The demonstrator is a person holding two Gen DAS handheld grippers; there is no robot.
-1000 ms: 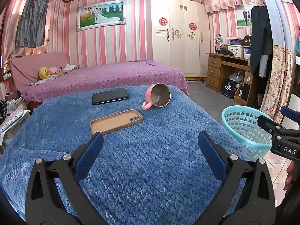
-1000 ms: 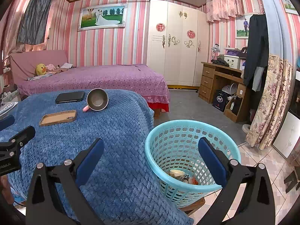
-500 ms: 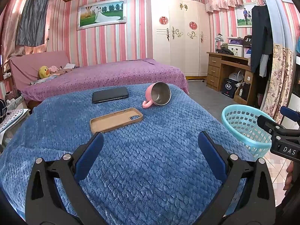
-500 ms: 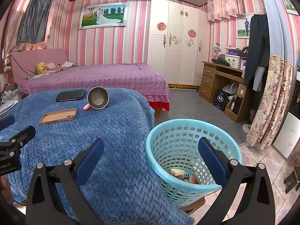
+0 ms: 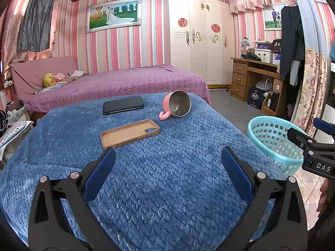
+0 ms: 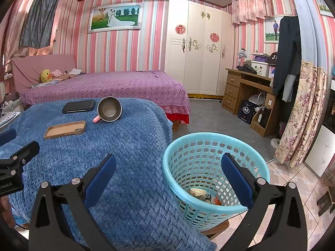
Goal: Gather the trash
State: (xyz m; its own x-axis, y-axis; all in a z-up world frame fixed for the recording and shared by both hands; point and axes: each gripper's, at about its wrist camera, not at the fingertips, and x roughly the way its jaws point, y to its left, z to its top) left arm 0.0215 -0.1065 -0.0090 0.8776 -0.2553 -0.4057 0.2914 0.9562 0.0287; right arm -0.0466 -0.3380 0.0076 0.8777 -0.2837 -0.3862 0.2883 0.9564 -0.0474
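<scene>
While the left gripper (image 5: 167,171) hangs wide and empty over the blue blanket (image 5: 167,198), a case (image 5: 129,132), phone (image 5: 123,105) and tipped mug (image 5: 178,107) lie ahead. From the right wrist, the right gripper (image 6: 167,175) gapes empty above the basket (image 6: 209,138), trash (image 6: 201,194) at its bottom.

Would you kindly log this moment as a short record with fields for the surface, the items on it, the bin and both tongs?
surface: blue blanket
items on it: black phone; tan phone case, hollow side up; pink mug on its side
bin: turquoise basket beside the blanket, some trash at the bottom
left tongs: open, holding nothing, over the blanket
right tongs: open, holding nothing, by the basket
</scene>
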